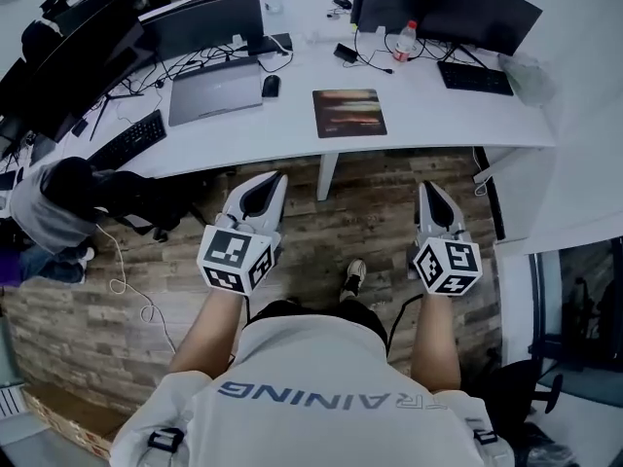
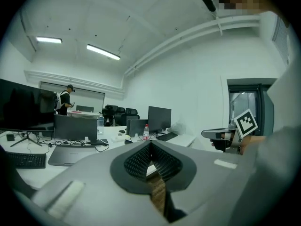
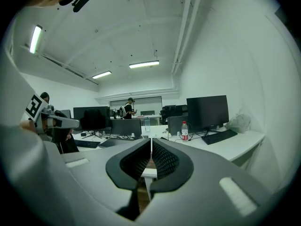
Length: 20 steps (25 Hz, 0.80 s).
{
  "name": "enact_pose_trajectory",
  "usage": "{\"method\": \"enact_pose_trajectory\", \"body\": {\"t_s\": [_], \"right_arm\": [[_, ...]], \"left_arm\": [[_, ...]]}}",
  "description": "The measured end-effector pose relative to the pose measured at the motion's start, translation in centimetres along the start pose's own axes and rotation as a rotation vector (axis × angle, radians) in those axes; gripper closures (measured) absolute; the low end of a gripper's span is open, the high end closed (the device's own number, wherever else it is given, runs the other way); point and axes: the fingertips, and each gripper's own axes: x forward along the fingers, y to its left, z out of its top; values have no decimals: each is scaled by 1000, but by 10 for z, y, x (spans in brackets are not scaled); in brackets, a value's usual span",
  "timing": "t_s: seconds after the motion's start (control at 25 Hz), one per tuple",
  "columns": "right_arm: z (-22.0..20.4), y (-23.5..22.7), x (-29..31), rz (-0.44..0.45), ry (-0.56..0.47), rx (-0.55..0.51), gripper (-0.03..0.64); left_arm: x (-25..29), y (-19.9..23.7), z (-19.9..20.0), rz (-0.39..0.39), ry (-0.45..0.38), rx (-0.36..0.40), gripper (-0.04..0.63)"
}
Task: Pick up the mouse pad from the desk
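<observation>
The mouse pad [image 1: 348,112], a dark rectangle with a reddish-brown print, lies flat near the front edge of the white desk [image 1: 438,115]. Both grippers hang over the wooden floor in front of the desk, short of its edge, and point toward it. My left gripper [image 1: 278,177] is below and left of the pad, its jaws closed tip to tip with nothing between them. My right gripper [image 1: 426,187] is below and right of the pad, also shut and empty. The left gripper view shows its closed tips [image 2: 151,144]; the right gripper view shows the same [image 3: 151,145].
On the desk left of the pad are a grey laptop [image 1: 216,92] and a black mouse [image 1: 271,86]. Behind the pad stand monitors, cables, a bottle [image 1: 405,40] and a keyboard [image 1: 475,78]. A desk leg [image 1: 328,175] stands under the pad. A person [image 1: 58,197] sits at far left.
</observation>
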Motion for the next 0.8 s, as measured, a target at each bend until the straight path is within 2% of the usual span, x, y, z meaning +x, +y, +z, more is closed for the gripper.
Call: {"method": "enact_pose_trajectory", "body": {"t_s": [0.24, 0.44, 0.8], "right_arm": [[17, -62, 74, 110, -12, -10, 589], [25, -106, 123, 186, -4, -19, 589], [23, -119, 187, 256, 56, -54, 589]], "left_arm": [[74, -7, 13, 115, 15, -1, 595], [123, -16, 26, 190, -5, -14, 595], [167, 2, 24, 238, -4, -40, 595]]}}
